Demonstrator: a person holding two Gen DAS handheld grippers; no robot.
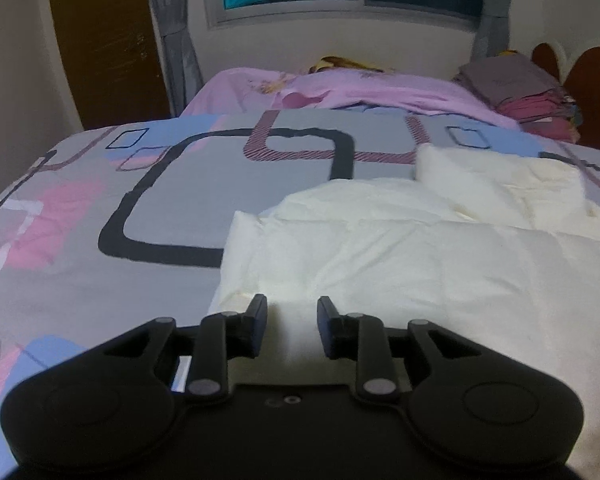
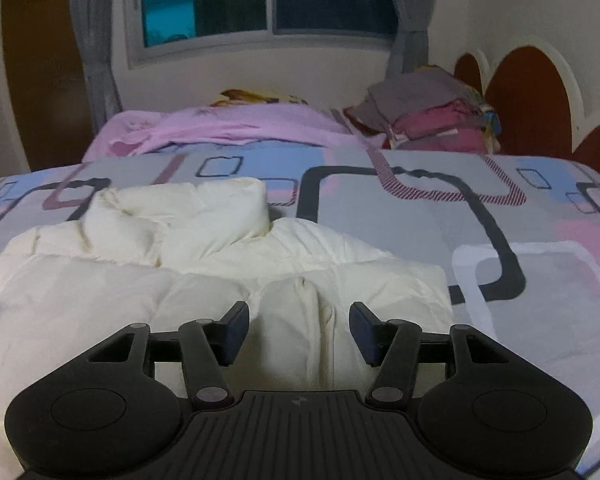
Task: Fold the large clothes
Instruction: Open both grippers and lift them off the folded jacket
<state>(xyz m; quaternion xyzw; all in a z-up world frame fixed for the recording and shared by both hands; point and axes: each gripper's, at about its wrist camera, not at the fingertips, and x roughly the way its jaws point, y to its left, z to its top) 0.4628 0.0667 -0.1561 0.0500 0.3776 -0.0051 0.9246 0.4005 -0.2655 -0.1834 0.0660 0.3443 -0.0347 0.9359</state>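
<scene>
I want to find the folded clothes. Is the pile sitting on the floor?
No, the pile of folded clothes sits on the bed, near the headboard.

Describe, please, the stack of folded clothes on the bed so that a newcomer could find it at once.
Start at the window and follow the wall right to the brown scalloped headboard. Just before it, at the bed's far corner, sits the stack of folded clothes. Grey on top and magenta beneath, it is the only tidy pile, unlike the loose pink sheet and the cream padded garment.

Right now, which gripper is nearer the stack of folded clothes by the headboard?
Right. The right gripper sits on the stack's side; the left gripper sits farther across the white garment.
</scene>
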